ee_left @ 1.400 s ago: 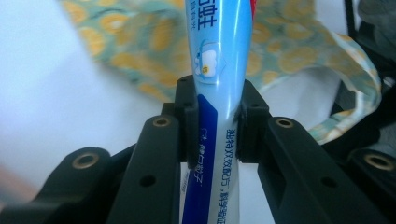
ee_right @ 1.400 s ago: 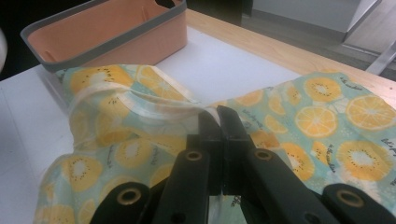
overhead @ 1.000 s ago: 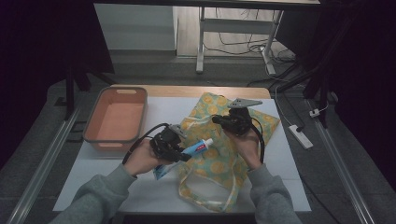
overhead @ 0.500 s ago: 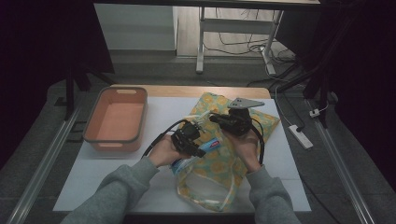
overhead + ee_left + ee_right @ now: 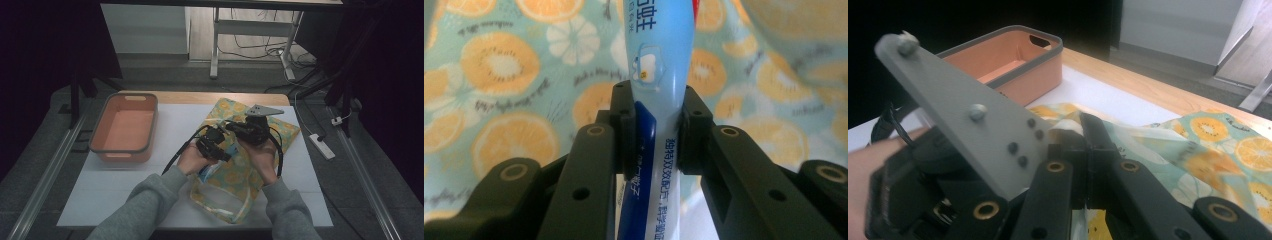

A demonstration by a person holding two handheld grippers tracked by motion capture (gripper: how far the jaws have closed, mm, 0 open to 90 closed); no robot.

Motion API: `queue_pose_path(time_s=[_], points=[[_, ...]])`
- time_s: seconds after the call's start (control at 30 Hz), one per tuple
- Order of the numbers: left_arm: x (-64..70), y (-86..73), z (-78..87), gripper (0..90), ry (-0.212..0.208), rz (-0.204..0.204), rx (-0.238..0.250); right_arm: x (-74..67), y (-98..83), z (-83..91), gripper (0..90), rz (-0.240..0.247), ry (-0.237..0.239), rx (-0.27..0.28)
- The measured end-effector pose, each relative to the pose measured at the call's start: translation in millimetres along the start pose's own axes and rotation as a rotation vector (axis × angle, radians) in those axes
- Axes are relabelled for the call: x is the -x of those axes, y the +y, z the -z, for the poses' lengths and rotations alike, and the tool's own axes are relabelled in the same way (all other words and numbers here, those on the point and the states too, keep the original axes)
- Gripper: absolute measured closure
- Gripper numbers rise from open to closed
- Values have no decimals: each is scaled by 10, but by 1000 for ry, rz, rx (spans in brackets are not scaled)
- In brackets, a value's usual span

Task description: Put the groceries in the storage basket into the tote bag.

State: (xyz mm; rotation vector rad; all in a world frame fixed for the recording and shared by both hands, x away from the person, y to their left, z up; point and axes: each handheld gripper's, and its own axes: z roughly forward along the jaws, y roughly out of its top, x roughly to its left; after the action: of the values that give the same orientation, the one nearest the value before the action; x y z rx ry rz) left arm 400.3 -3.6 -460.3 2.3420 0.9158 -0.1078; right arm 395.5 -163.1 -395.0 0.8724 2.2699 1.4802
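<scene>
A bag (image 5: 245, 170) printed with orange slices lies on the white table (image 5: 125, 185). My left gripper (image 5: 216, 144) is shut on a blue toothpaste tube (image 5: 210, 172), held over the bag's near half. In the left gripper view the tube (image 5: 659, 60) runs up between the jaws of that gripper (image 5: 656, 107), with the bag's fabric (image 5: 499, 65) close behind it. My right gripper (image 5: 247, 129) is just to the right, shut on an edge of the bag. In the right gripper view that gripper (image 5: 1087, 132) pinches a fold of the fabric (image 5: 1208, 135).
An orange basin (image 5: 125, 127) with a grey rim stands empty at the table's left; its corner (image 5: 1013, 55) appears beyond my right jaws. A white power strip (image 5: 320, 146) lies off the right edge. A desk frame and cables are beyond the far edge.
My left gripper has carried the toothpaste tube to the right and forward, from the bag's left edge to over the bag, close to the right gripper. The right gripper has kept its place.
</scene>
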Motion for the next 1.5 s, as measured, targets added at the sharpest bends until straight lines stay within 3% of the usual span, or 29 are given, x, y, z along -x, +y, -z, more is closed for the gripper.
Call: queue_pose_path(time_s=[0.1, 0.27, 0.3, 0.37, 0.4, 0.5, 0.67, 0.73, 1.1, 1.5], points=[[-3, 22, -89, 728, -17, 20, 3, 23, -17, -10, 900, -2, -7, -7], [-13, 21, -194, 698, 2, 18, -2, 83, -43, -8, 900, -24, -23, -9], [-16, 16, -181, 677, -2, 19, 22, 99, -50, -5, 900, -29, -24, -8], [-15, 20, -132, 721, -16, 21, 55, 124, -58, 0, 900, -35, -27, -5], [5, 25, -106, 704, -3, 6, 58, 132, -59, 2, 900, -38, -28, -4], [49, -12, -10, 595, -25, -19, 69, 148, -64, 10, 900, -46, -31, 0], [162, -213, 256, 515, -44, -99, 100, 162, -64, 25, 900, -46, -35, 1], [193, -306, 338, 497, -22, -132, 96, 169, -69, 19, 900, -50, -33, -1], [75, -757, 719, 383, 36, -153, 189, 153, -76, -11, 900, -28, -17, -21], [-27, -1329, 945, 370, 101, -122, 205, 127, -77, 13, 900, -3, -5, -33]])
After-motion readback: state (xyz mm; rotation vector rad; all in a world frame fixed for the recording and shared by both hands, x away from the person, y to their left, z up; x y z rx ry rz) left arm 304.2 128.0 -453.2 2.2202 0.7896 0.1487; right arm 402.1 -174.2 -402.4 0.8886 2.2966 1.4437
